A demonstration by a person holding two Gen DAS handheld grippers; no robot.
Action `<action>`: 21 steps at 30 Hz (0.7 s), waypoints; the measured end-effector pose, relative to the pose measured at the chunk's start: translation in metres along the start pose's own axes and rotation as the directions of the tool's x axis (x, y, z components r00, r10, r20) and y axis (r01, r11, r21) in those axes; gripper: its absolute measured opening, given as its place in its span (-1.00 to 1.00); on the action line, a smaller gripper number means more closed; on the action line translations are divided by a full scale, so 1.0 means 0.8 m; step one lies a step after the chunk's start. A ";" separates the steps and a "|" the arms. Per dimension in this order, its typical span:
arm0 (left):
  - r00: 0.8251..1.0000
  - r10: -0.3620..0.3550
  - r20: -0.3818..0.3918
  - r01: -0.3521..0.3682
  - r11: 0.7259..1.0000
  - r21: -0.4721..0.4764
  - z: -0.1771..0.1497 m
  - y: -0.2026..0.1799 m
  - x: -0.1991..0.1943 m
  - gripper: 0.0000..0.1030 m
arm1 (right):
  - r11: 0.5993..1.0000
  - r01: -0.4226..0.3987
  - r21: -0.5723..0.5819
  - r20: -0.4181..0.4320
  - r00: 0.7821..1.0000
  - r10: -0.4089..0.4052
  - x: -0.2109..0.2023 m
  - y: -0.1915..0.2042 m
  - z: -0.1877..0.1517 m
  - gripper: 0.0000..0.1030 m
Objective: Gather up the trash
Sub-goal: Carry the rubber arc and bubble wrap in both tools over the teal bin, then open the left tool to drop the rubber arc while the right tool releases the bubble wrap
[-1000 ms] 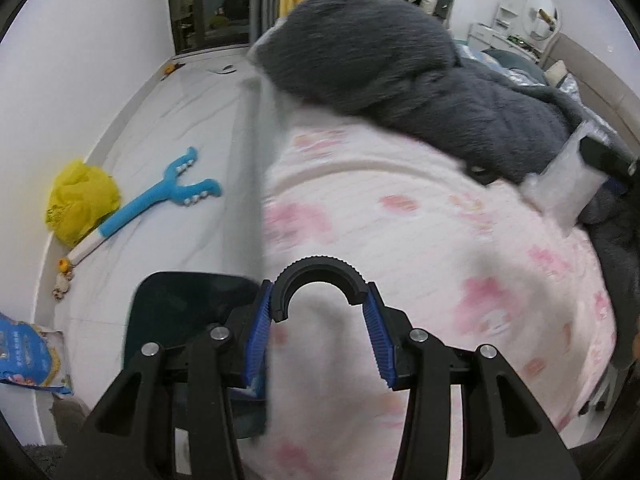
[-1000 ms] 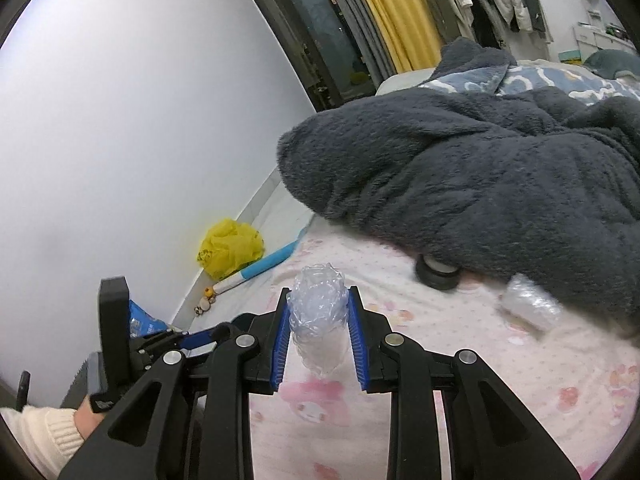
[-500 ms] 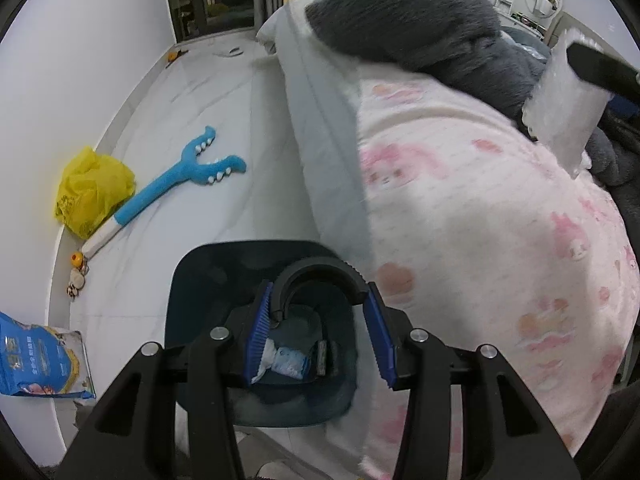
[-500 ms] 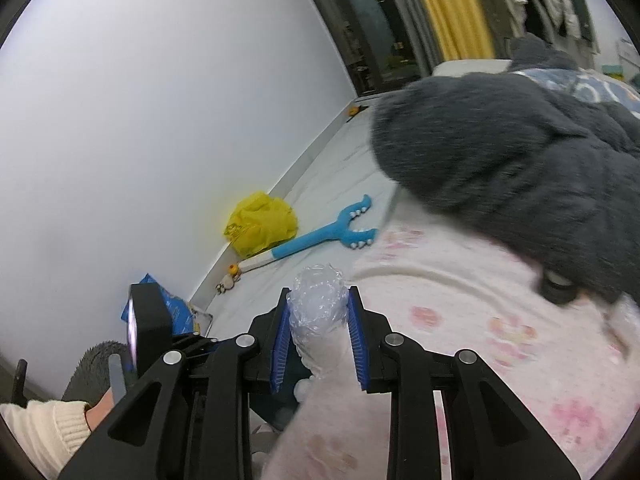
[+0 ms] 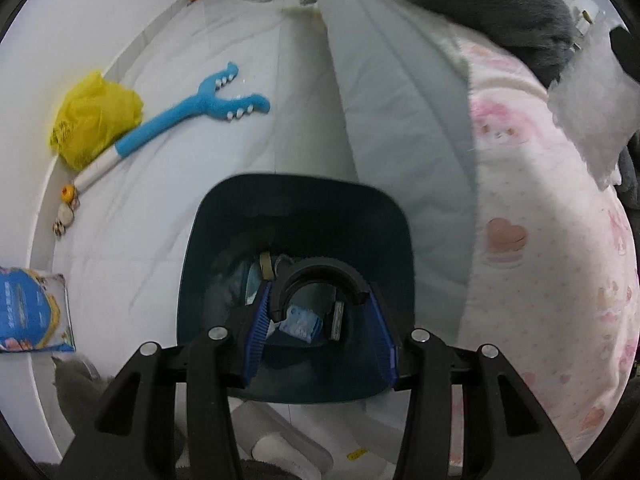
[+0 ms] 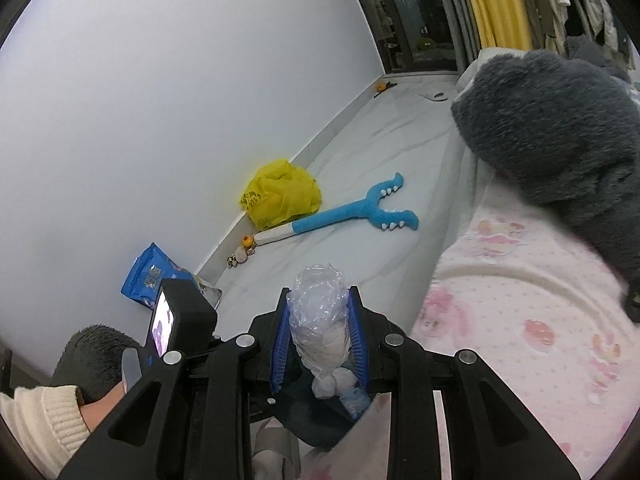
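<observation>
At lower centre, the left hand-held gripper (image 5: 320, 316) clamps a black half-ring (image 5: 319, 281); the right hand-held gripper (image 6: 318, 334) clamps crumpled clear plastic (image 6: 318, 320).

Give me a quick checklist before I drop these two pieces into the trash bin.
1. Left gripper holds the black ring piece: ok.
2. Ring piece over the bin opening: ok.
3. Right gripper clamps the crumpled clear wrap: ok.
4. Wrap over the bin mouth: cannot tell; only part of the bin shows under the fingers.
5. Room left in the bin: ok, trash lies only at the bottom.
6. Bin clear of the pink bedding: cannot tell.
</observation>
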State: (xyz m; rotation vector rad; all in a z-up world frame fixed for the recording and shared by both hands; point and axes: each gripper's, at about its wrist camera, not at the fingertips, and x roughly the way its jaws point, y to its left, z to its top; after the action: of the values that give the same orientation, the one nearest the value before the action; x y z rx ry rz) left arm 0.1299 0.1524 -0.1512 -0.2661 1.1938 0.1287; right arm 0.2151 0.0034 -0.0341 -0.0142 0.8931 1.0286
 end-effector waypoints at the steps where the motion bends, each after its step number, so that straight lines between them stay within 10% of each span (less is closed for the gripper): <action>1: 1.000 -0.001 -0.010 0.001 1.000 -0.002 -0.001 0.003 0.003 -0.04 | 1.000 0.002 0.002 -0.006 1.000 -0.002 0.006 0.001 0.000 -0.47; 14: 0.986 -0.048 -0.159 0.041 0.998 -0.049 -0.023 0.055 0.048 -0.01 | 0.998 0.023 -0.054 -0.083 0.996 -0.027 0.071 0.052 -0.001 -0.47; 21: 0.982 -0.078 -0.173 0.065 0.995 -0.081 -0.033 0.069 0.053 0.32 | 0.998 0.049 -0.047 -0.132 0.990 -0.054 0.100 0.052 -0.008 -0.47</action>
State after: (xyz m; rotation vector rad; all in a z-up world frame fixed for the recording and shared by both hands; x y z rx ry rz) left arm 0.1087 0.1970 -0.2072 -0.3923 1.3551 0.0879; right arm 0.1969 0.0826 -0.0741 -0.1435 0.9863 1.0075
